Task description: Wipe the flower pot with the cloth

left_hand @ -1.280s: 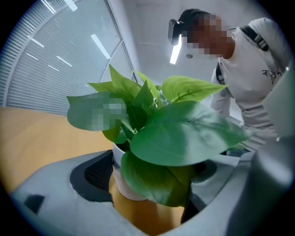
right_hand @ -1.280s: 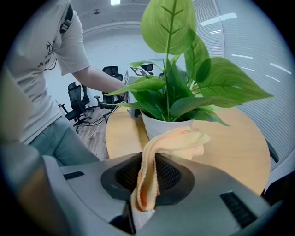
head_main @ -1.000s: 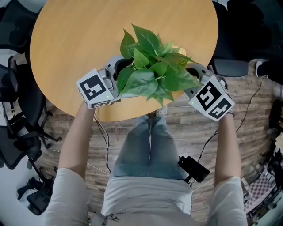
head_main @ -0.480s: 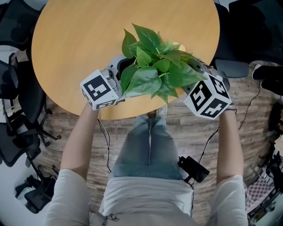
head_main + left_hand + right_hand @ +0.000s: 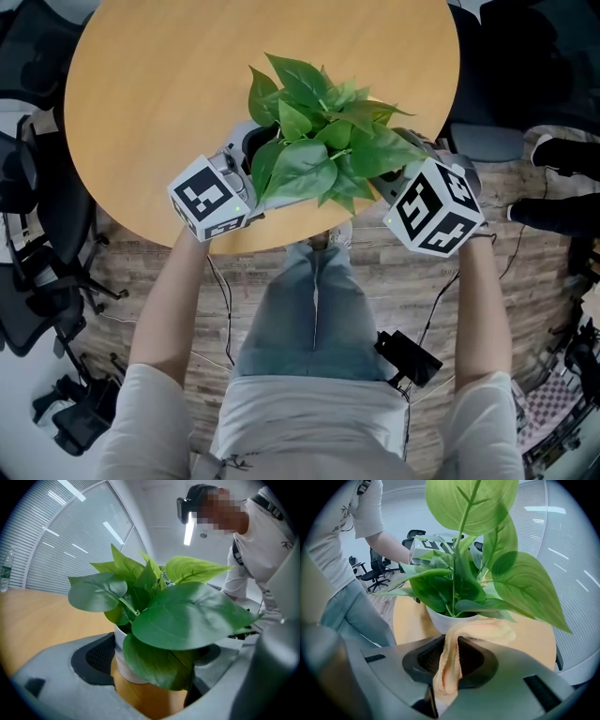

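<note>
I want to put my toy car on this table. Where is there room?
The table is bare wood across its far half and its left side, beyond the flower pot. It is also bare to the right of the leaves. The near edge is crowded. The pot stands between the open jaws of the left gripper, and the right gripper holds the cloth at the pot.
</note>
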The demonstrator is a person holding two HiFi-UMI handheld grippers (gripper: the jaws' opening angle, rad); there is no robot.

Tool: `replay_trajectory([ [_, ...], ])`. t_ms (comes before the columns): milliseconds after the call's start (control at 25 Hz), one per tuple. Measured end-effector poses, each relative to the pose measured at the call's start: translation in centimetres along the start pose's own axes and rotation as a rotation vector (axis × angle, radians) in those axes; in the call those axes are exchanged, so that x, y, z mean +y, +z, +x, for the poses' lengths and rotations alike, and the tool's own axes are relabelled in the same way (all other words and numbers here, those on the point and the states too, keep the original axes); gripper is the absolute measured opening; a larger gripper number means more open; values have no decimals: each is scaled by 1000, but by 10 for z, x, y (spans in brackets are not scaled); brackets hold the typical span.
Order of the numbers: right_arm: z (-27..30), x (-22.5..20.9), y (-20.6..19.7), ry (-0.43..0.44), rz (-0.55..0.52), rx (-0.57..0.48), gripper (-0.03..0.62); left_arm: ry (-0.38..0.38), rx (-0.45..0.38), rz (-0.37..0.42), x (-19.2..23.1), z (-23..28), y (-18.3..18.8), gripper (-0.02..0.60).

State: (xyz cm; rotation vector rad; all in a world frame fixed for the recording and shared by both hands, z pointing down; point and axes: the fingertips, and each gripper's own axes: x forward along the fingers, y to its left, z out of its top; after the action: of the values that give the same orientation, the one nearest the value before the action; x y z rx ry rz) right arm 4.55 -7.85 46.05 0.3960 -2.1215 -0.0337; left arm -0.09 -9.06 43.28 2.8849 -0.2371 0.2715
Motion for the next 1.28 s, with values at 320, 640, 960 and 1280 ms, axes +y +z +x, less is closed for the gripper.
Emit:
replay_trajectory([
  [320, 1, 2, 1, -4, -3, 7, 61, 66, -17, -15, 2, -1, 0, 471],
  [640, 0, 8, -2, 3, -3, 7, 61, 110, -19, -24, 1, 2, -2, 471],
  [960, -2, 16, -1, 20, -2, 6, 61, 164, -21, -35, 2, 3, 0, 471],
  [1280, -3, 26, -5, 28, 4, -4, 61, 250, -20, -56, -1, 8, -2, 471],
])
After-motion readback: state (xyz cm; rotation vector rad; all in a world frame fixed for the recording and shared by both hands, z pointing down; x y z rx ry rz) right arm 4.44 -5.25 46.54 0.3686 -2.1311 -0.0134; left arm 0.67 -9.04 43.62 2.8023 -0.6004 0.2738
